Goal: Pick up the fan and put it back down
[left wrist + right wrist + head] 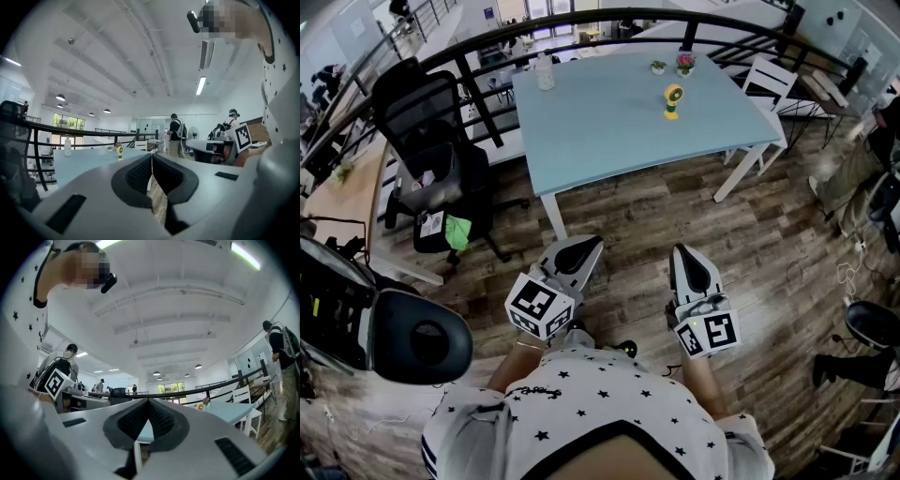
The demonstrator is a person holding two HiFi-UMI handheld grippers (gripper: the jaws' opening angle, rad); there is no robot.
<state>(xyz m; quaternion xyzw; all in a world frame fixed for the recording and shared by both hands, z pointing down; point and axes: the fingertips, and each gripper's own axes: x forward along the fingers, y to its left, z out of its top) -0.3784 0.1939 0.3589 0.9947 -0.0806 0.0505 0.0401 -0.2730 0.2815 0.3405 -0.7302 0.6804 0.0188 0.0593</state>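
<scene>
Beyond the wooden floor (675, 216) a light blue table (609, 112) carries the small yellow fan (673, 99) upright, well apart from the left gripper (581, 247) and right gripper (685, 255), both closed and empty.

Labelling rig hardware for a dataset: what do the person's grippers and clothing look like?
The left gripper and right gripper are white, tapering shells with black ridged pads. Each carries a white cube printed with black square markers. The person wears a white top scattered with small black stars.
</scene>
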